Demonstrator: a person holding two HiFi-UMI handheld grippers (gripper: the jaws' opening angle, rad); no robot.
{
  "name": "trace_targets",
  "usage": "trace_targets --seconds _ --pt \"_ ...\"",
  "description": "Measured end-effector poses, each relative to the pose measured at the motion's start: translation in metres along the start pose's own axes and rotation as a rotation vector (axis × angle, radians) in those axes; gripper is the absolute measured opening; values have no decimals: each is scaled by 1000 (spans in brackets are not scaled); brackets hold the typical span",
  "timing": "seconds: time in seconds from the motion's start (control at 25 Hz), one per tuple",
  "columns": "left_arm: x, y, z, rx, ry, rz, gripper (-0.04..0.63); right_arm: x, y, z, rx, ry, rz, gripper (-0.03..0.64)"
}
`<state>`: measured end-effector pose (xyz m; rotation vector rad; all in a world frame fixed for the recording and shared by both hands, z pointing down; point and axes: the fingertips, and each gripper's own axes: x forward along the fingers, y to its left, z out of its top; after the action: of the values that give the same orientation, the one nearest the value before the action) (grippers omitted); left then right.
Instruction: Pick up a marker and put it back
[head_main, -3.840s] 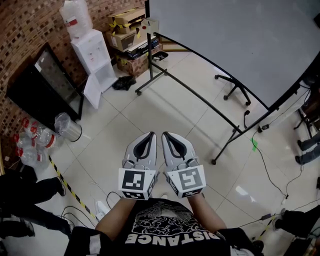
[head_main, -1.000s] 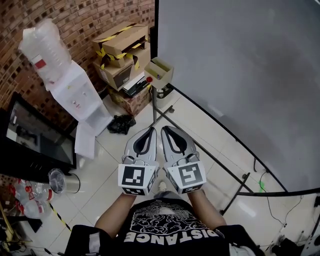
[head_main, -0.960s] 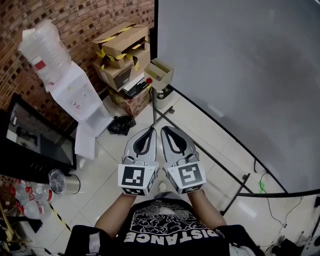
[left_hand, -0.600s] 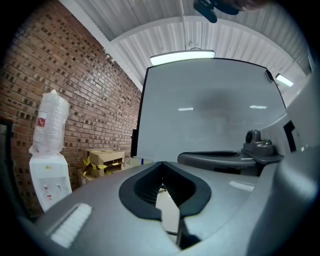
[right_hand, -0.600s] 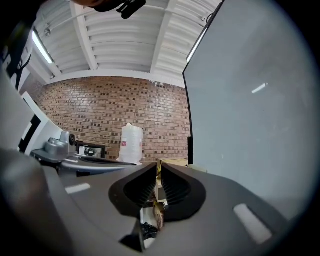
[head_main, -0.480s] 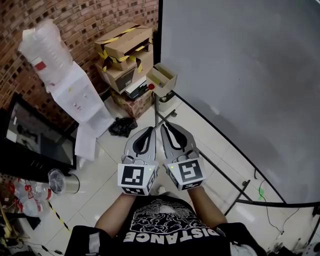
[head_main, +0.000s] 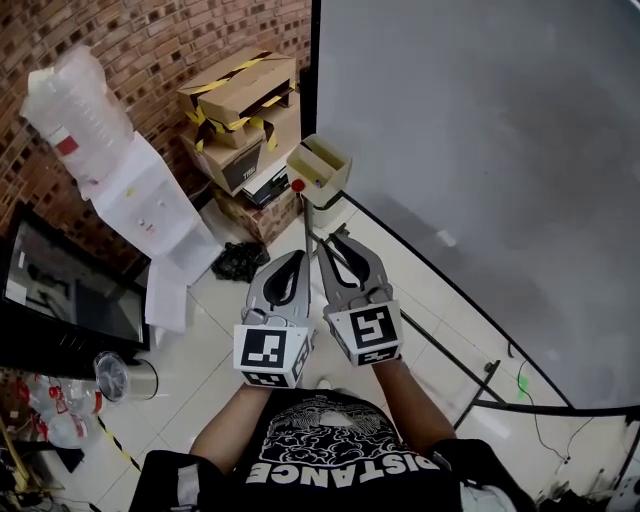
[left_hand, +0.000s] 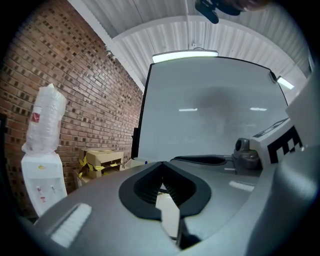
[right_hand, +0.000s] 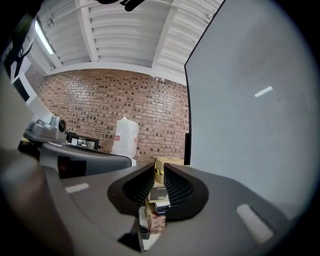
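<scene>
My R claw (head_main: 334, 241) just cracked open a bit, empty, prepping for red-capped marker (head_main: 297, 185) by tray (head_main: 326, 160); L claw (head_main: 296, 257) closed, not needed.

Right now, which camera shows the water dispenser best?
The head view: the water dispenser appears whole, from top to base. The left gripper view shows it at the left edge with its lower part cut off. The right gripper view shows just its bottle.

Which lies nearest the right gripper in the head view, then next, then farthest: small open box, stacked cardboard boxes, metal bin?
1. Small open box, just ahead of right gripper.
2. Stacked cardboard boxes, ahead-left by wall.
3. Metal bin, far lower left.
</scene>
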<state>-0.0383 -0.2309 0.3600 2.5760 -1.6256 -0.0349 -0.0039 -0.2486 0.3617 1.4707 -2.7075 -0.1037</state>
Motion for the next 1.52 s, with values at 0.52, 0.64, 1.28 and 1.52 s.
trace_targets --seconds 0.52,0.64,1.28,1.52 --pt "56 39 -1 3 10 -54 6 74 -33 -18 -21 -5 -54 84" --pt "65 44 -4 0 14 -58 6 86 -40 -23 -18 -15 -70 92" --pt "97 75 -17 -7 37 -45 6 136 -66 -56 -29 39 -97 123" --pt "105 84 -17 -13 40 -40 6 142 -75 -58 -60 45 -140 48"
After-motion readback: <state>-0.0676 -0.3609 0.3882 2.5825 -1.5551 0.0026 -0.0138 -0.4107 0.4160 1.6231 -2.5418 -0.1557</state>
